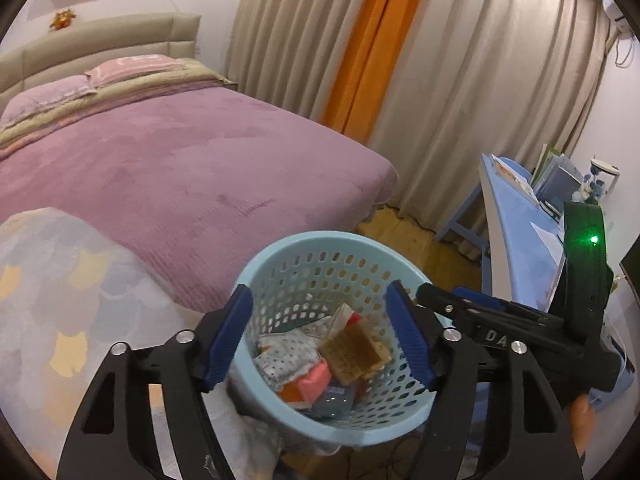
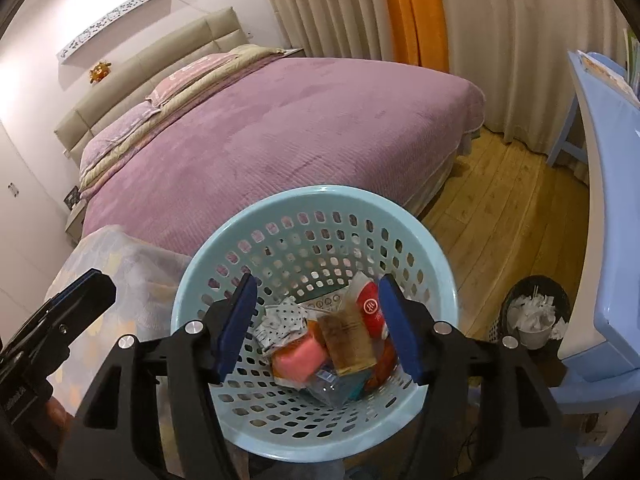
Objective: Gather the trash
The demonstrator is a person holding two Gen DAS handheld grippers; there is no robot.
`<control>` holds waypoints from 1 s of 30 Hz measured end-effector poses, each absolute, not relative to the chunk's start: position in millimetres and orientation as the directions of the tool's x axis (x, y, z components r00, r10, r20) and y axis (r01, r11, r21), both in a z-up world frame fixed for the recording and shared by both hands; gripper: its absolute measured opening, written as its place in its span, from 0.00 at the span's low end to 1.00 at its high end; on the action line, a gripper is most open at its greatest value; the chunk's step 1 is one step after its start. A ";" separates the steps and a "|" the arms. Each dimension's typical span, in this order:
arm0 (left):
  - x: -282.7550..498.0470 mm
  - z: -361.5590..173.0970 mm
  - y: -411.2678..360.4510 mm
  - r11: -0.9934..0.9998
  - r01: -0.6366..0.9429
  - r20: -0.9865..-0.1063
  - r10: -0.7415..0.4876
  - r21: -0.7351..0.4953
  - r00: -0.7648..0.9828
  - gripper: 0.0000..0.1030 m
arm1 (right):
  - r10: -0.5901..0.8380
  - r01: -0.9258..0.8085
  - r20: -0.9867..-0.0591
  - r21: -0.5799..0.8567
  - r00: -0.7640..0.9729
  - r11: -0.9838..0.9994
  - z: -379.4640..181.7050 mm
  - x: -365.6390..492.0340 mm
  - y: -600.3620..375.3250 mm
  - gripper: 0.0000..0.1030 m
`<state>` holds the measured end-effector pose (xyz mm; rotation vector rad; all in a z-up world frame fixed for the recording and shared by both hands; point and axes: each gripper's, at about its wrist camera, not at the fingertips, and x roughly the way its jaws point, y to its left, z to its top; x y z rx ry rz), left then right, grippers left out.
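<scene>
- My left gripper (image 1: 320, 336) hangs over the light-blue perforated basket (image 1: 280, 256), its blue-padded jaws spread apart with nothing clamped between them.
- My right gripper (image 2: 318, 328) hangs over the same basket (image 2: 224, 248), jaws likewise parted and empty; the trash shows through the gap, lying well below the pads.
- The basket stands at the foot of the bed (image 2: 300, 120), just beside a pale patterned blanket (image 2: 132, 264), and already holds a heap of collected trash at its bottom.
- In the heap: a pink block (image 2: 298, 362), a brown printed packet (image 2: 350, 342) leaning upright, a red-and-white wrapper (image 2: 370, 308) behind it, and a crumpled dotted white wrapper (image 2: 282, 326) to the left.
- From the left wrist view the same pink block (image 1: 316, 380) and brown packet (image 1: 352, 354) lie touching one another against the basket's far wall.
- The right gripper's black body (image 1: 520, 320) reaches in from the right edge of the left view, a green light glowing on it.
- A second, dark bin (image 2: 534, 312) stuffed with white paper stands on the wooden floor (image 2: 500, 208) by the blue desk (image 2: 608, 200).
- Beige and orange curtains (image 1: 400, 60) hang behind the purple-covered bed.
</scene>
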<state>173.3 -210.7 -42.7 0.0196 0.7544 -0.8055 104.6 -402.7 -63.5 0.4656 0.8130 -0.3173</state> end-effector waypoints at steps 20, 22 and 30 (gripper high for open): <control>73.6 3.9 -121.1 0.835 0.535 -0.452 -0.531 -0.131 0.717 0.90 | -0.089 0.283 -0.646 0.203 0.758 0.938 -10.7 61.4 -317.2 0.58; 66.1 5.4 -113.9 0.847 0.516 -0.443 -0.514 -0.129 0.734 0.90 | -0.096 0.277 -0.637 0.190 0.765 0.942 -8.1 58.3 -309.6 0.58; 50.3 -11.0 -96.1 0.893 0.433 -0.465 -0.438 -0.126 0.769 0.92 | -0.188 0.299 -0.582 0.101 0.791 0.949 -9.8 35.8 -277.7 0.58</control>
